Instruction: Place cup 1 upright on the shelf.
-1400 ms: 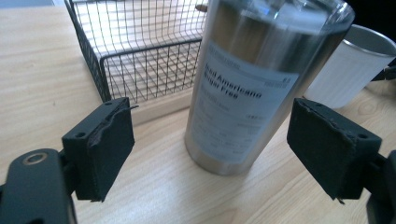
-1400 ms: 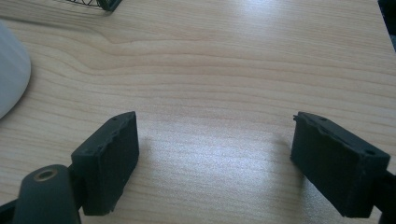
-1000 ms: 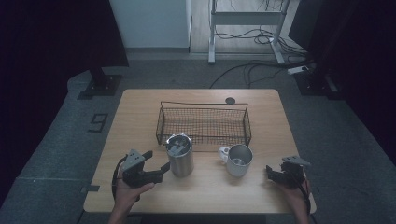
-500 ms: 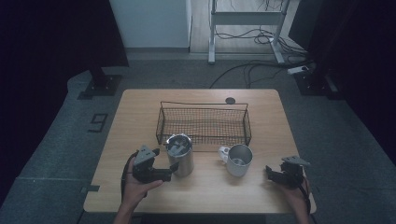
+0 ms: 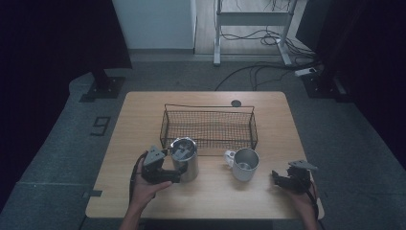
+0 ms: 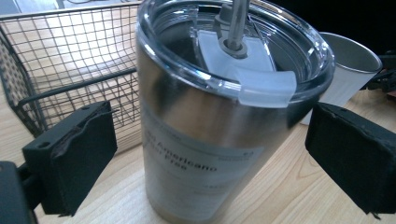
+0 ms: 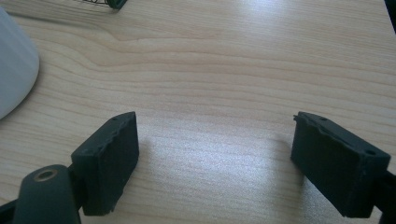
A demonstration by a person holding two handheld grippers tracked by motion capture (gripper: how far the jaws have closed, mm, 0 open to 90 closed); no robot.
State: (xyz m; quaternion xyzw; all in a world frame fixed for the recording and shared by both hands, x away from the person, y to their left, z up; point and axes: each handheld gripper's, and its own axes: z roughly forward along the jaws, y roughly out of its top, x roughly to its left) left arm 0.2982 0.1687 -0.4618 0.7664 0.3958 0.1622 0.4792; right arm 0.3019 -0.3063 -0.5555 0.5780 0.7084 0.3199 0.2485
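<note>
A steel tumbler (image 5: 186, 158) with a clear lid and a straw stands upright just in front of the wire basket (image 5: 208, 106). My left gripper (image 5: 176, 174) reaches it from the left. In the left gripper view the tumbler (image 6: 205, 140) stands between the two pads of the left gripper (image 6: 210, 158), with a gap on each side. Its jaws have just been opening. A white and steel mug (image 5: 245, 164) stands to the tumbler's right. My right gripper (image 5: 282, 178) rests near the table's front right, open on bare wood (image 7: 215, 158).
The black wire basket (image 6: 70, 88) sits mid-table right behind the tumbler. The mug (image 6: 348, 70) is close on the tumbler's far side, and its white wall (image 7: 14, 70) lies left of the right jaws. Bare wooden table (image 5: 268, 206) runs along the front edge.
The left gripper has moved right up to the tumbler and opened its jaws, which now flank the tumbler. The right gripper, the mug and the basket have stayed put.
</note>
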